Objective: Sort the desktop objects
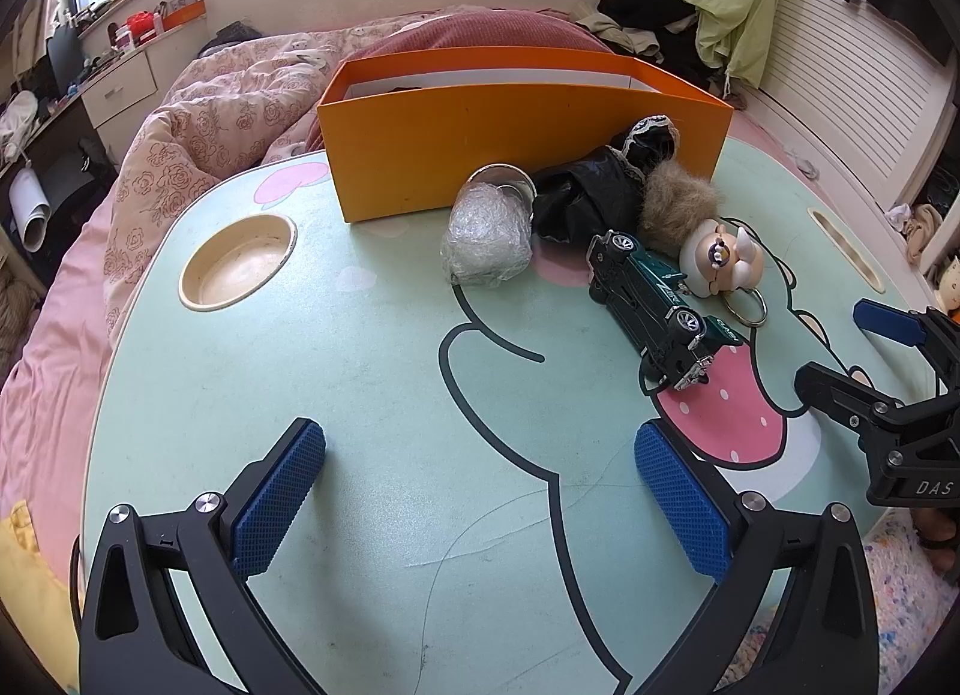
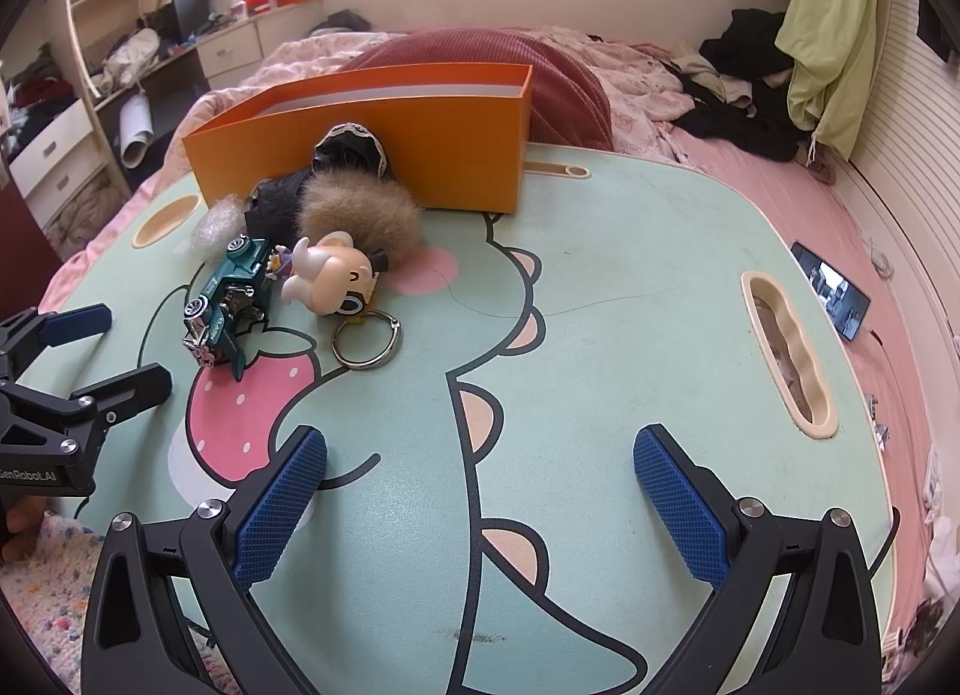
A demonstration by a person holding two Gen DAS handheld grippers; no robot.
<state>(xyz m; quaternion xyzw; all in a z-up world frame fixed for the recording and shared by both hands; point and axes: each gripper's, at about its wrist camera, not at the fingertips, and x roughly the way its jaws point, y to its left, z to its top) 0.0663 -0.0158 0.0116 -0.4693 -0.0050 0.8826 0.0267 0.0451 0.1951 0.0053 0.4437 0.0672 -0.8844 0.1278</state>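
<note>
Wide open stretch of table [image 2: 630, 335] on the right side, nothing in the way there. On the left it's crowded: toy car [image 2: 225, 299] on its side, figurine keychain [image 2: 336, 281] touching it, fur ball [image 2: 360, 215], black pouch [image 1: 576, 197] and plastic-wrapped bundle [image 1: 486, 239] packed against the orange box [image 1: 480, 149], blocking its front wall. Bare table lies left of the bundle.
</note>
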